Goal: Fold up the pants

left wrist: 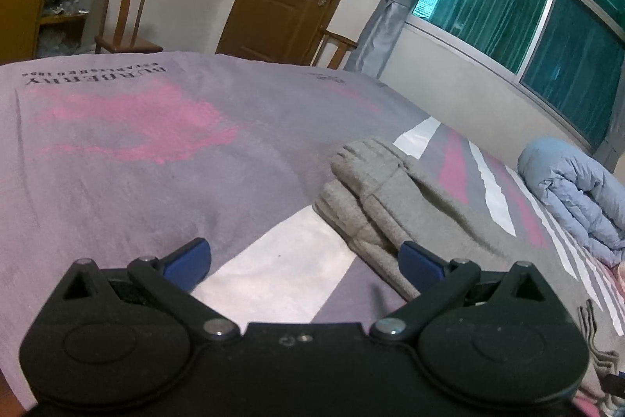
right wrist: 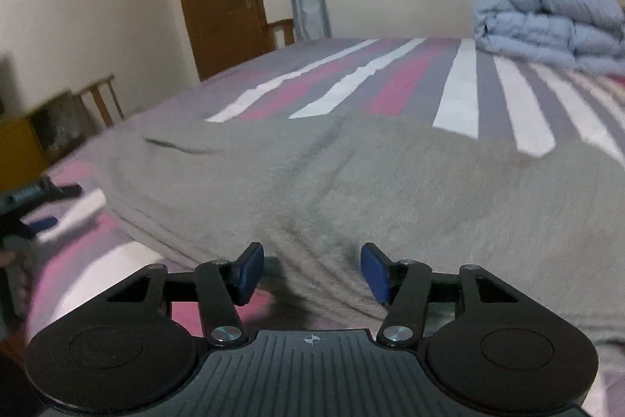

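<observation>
Grey fleece pants [right wrist: 351, 182], spread flat on the purple, pink and white striped bed sheet [left wrist: 136, 151] for folding, cuffs [left wrist: 359, 182] toward the left claw [left wrist: 304, 260], which hangs wide and empty, as does the right claw [right wrist: 312, 272] at their near edge.

pants [right wrist: 351, 182] on the bed [right wrist: 457, 92], folded quilt [right wrist: 547, 22] behind them
</observation>
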`<action>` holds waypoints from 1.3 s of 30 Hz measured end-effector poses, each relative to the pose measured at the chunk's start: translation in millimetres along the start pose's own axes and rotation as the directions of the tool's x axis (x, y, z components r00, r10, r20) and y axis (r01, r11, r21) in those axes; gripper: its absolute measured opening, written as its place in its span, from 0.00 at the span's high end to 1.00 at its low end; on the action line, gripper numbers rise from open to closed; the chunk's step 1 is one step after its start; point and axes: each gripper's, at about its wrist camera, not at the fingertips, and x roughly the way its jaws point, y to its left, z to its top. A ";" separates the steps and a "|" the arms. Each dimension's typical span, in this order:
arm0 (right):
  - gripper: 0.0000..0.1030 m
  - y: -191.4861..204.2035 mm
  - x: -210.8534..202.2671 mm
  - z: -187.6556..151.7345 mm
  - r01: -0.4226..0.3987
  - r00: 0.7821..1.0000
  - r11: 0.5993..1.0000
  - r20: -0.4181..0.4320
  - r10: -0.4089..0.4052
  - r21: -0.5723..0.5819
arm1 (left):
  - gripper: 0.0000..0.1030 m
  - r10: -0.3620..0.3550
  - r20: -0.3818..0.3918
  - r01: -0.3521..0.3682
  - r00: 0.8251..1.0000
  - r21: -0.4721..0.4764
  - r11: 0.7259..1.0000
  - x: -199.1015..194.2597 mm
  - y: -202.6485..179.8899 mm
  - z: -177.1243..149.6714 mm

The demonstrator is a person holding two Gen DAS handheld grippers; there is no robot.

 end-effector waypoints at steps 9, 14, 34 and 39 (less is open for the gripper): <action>0.83 -3.9 -13.5 4.0 0.035 0.997 0.998 0.074 -0.039 0.051 | 0.06 -0.010 -0.003 0.010 1.000 0.000 1.000 -0.3 1.7 -0.3; 0.83 10.4 -26.9 11.0 -0.063 0.986 0.998 0.152 0.066 -0.028 | 0.06 -0.008 -0.003 0.008 1.000 0.000 1.000 -0.7 3.2 -0.4; 0.75 -100.4 -95.7 -28.1 0.302 0.938 0.904 0.073 -0.338 0.303 | 0.06 0.016 -0.001 -0.016 1.000 0.007 1.000 0.6 -5.6 -0.3; 0.75 -123.5 -89.2 -32.8 0.246 0.962 0.879 0.006 -0.272 0.408 | 0.06 0.020 0.008 -0.020 1.000 0.016 1.000 -1.3 -13.9 -0.9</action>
